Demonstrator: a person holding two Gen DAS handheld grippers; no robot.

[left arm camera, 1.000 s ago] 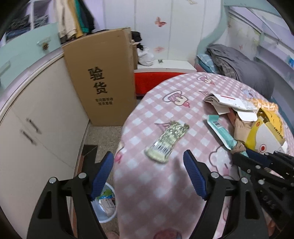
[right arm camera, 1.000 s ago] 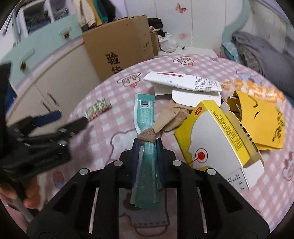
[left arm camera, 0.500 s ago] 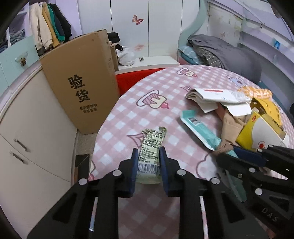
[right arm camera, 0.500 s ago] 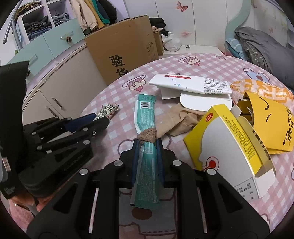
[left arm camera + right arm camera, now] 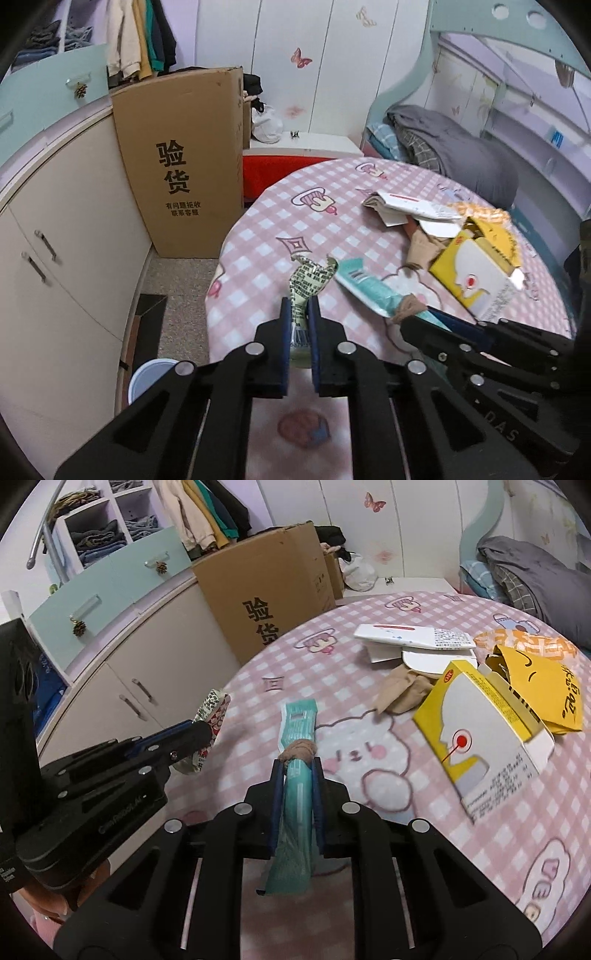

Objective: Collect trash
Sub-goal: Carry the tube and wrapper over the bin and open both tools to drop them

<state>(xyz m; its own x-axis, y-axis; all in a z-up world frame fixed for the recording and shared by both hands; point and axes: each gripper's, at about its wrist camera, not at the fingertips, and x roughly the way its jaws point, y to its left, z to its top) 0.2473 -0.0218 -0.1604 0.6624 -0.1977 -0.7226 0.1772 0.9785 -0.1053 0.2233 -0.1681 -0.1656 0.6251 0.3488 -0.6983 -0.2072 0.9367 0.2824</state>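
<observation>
The left hand-held gripper (image 5: 298,325) has just clamped the crumpled green-and-white snack wrapper (image 5: 309,280) and raised it off the pink checked table (image 5: 258,236). The right hand-held gripper (image 5: 296,775), jaws tightening, grips the teal sachet (image 5: 297,734) (both items ready for disposal).

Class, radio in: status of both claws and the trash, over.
Left claw shut on snack wrapper. Right claw closing on teal packet. Yellow box, papers left on table. Nothing blocking.
</observation>
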